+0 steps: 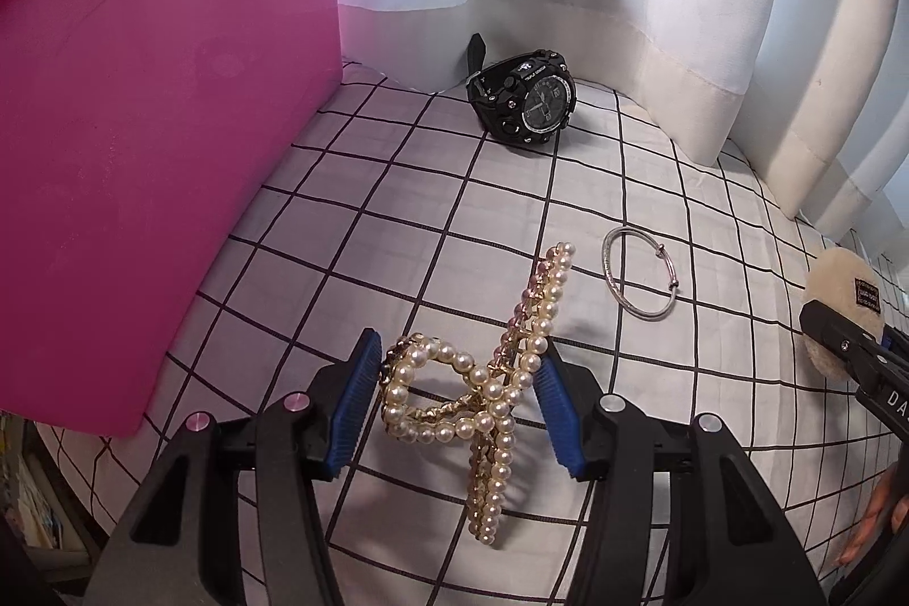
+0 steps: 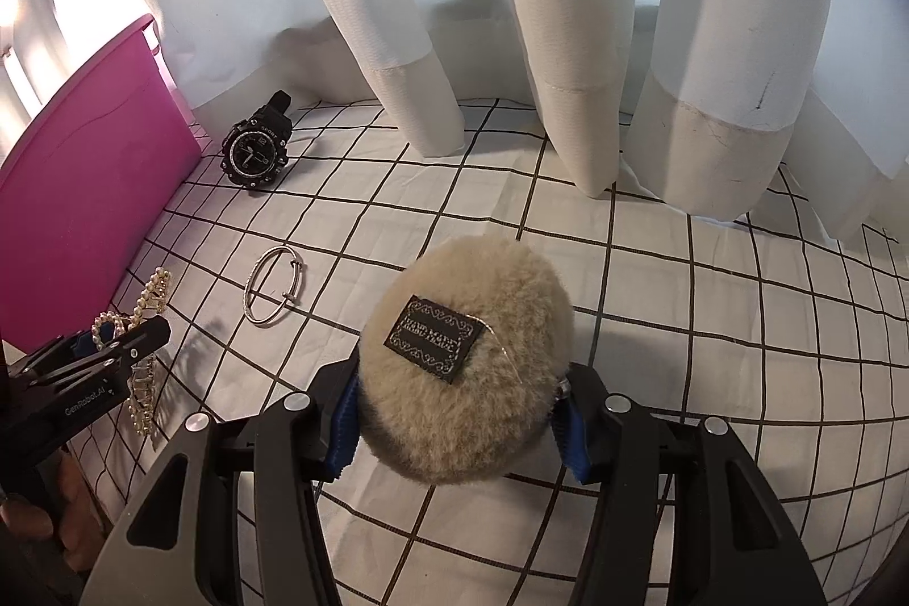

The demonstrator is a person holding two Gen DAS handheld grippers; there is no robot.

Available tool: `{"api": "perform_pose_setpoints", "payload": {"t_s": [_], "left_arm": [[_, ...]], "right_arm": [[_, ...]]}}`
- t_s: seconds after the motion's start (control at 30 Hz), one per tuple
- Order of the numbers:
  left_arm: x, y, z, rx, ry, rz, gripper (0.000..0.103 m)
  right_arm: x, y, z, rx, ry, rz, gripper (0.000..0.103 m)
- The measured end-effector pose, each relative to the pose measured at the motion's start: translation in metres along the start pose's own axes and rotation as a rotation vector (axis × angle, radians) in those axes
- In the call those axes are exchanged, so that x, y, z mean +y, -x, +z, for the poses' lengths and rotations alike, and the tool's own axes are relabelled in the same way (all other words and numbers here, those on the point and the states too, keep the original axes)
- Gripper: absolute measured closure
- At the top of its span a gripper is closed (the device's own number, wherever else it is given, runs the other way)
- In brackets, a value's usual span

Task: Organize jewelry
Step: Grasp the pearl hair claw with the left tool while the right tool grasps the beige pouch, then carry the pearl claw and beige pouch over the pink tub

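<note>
Left gripper: pearl hair claw clamped between blue pads, held above checked cloth. Right gripper: jaws closed on beige fluffy hair clip bearing black "HAND MADE" label. Silver bangle lying flat on cloth between both grippers. Black sport watch seen farther back, near white curtain. Pink storage box at left, beside watch.

Right gripper clamps a beige fluffy puff with a black label, above the checked cloth. Bangle lies left of it; watch near the curtain; pink box at the left edge. Left gripper holds a pearl clip.
</note>
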State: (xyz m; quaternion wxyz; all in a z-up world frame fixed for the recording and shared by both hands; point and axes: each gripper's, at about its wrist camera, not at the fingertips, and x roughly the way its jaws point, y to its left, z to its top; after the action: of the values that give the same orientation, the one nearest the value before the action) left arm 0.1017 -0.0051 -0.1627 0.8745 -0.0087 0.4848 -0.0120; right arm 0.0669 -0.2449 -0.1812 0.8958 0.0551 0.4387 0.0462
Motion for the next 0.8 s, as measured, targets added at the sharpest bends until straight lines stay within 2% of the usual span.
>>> {"api": "perform_pose_setpoints", "payload": {"t_s": [0.47, 0.53, 0.57, 0.8], "left_arm": [[-0.009, 0.044, 0.008, -0.045, 0.006, -0.003, 0.054], [-0.008, 0.047, 0.009, -0.042, 0.02, -0.01, 0.055], [-0.007, 0.048, 0.009, -0.043, 0.029, -0.014, 0.059], [-0.005, 0.044, 0.007, -0.037, 0.065, -0.016, 0.059]], "right_arm": [[0.001, 0.051, 0.0, -0.038, 0.014, 0.016, 0.05], [-0.001, 0.055, -0.001, -0.033, 0.012, 0.021, 0.05], [-0.002, 0.057, -0.001, -0.03, 0.01, 0.024, 0.05], [-0.004, 0.065, -0.005, -0.029, 0.024, 0.034, 0.05]]}}
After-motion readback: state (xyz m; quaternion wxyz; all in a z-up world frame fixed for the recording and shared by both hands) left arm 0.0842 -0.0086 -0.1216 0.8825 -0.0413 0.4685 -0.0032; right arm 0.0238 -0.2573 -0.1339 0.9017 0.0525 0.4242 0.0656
